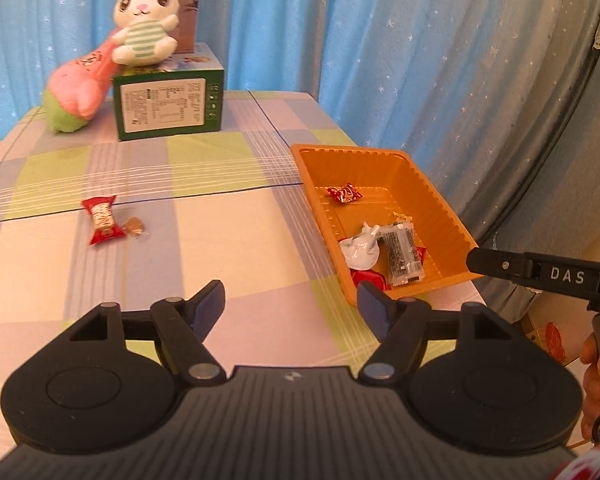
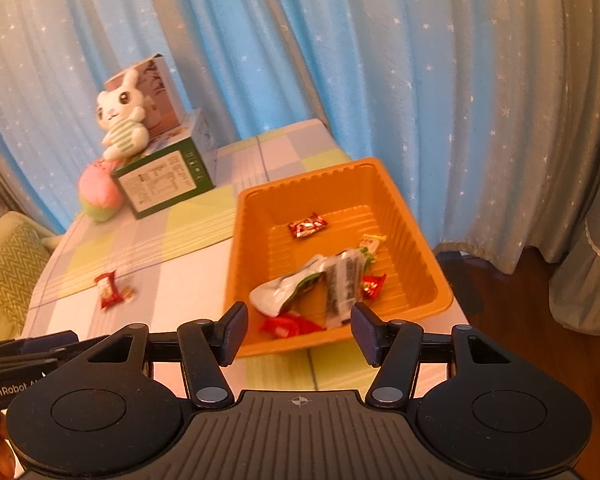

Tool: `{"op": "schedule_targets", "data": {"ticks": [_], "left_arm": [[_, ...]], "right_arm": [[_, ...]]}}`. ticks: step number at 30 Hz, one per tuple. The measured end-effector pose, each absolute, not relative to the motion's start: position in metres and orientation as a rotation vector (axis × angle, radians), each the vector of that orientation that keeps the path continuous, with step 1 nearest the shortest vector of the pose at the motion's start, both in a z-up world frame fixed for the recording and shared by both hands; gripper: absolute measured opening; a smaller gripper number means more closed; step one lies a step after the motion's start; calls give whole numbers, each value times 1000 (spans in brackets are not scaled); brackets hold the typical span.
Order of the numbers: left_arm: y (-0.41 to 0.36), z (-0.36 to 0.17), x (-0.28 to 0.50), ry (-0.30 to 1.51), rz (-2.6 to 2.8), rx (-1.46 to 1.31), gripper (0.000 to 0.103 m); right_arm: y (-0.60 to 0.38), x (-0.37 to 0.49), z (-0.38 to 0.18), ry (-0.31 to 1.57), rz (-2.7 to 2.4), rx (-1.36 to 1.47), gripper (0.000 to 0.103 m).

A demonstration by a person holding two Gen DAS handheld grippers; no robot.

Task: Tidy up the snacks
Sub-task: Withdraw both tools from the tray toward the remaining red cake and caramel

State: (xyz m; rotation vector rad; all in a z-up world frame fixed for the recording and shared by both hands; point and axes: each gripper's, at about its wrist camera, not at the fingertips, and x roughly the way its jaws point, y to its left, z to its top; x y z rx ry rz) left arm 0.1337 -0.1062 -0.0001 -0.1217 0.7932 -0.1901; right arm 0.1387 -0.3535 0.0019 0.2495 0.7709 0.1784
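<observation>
Two snacks left out: red packet (image 1: 102, 220) plus small candy (image 1: 135, 227). Left gripper (image 1: 290, 304) and right gripper (image 2: 299, 330) both gape empty; next grab is far left of the orange tray (image 1: 440, 196).

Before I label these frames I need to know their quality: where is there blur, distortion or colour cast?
Left wrist view: mostly sharp, the orange tray crisp; the red snack on the table slightly soft; fisheye bends the curtain at the right edge. Right wrist view: snacks in the tray smeared by motion blur, corners dark, a warm orange cast throughout.
</observation>
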Motion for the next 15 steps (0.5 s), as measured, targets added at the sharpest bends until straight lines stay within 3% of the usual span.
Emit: {"op": "schedule_targets", "data": {"ticks": [15], "left_arm": [[-58,18,77,757,-107,-140,88]], "right_arm": [[-307,88,23,753,238,207,65]]}}
